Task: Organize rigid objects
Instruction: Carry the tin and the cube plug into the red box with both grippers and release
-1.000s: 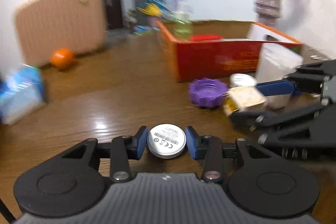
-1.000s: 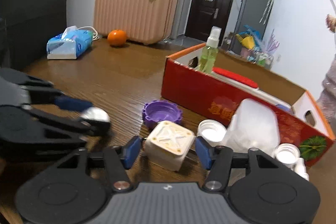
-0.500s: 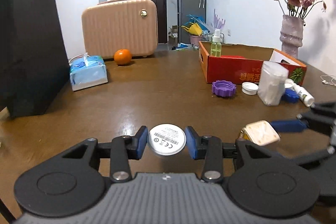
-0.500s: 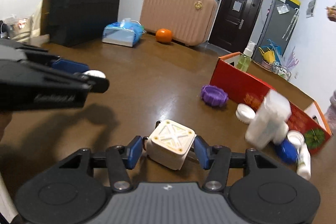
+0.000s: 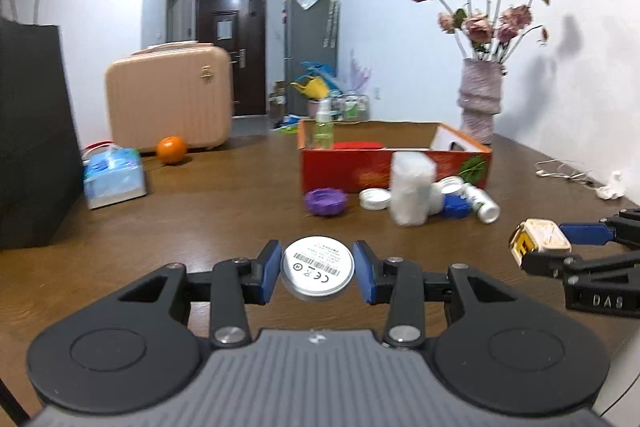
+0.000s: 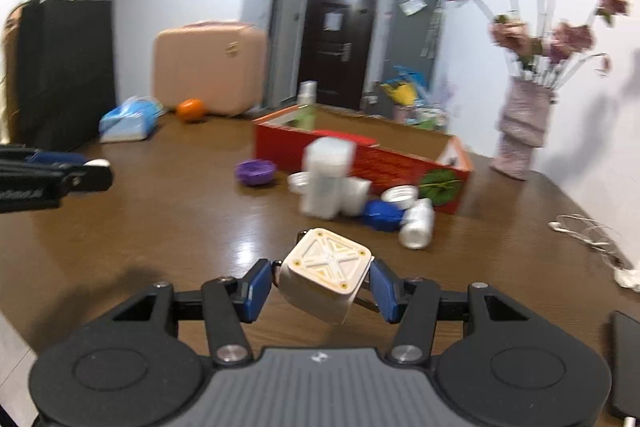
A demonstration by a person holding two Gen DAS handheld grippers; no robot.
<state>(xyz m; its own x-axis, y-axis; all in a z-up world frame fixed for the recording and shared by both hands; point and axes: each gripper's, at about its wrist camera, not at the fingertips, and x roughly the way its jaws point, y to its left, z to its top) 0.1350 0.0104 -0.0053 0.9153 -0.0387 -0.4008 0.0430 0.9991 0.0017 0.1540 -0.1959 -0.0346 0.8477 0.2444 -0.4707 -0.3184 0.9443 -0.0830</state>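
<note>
My left gripper is shut on a round white disc with a printed label, held above the wooden table. My right gripper is shut on a cream square box with an X pattern on top; it also shows at the right of the left wrist view. The left gripper shows at the left of the right wrist view. A red cardboard box stands open ahead, with a spray bottle inside.
In front of the red box lie a purple lid, white caps, a white plastic container, a blue cap and a small white bottle. A tissue pack, orange, pink suitcase, black bag and vase stand around.
Both grippers have pulled back and up from the clutter by the red box, each still holding its object. The view has swung to face the box from farther away.
</note>
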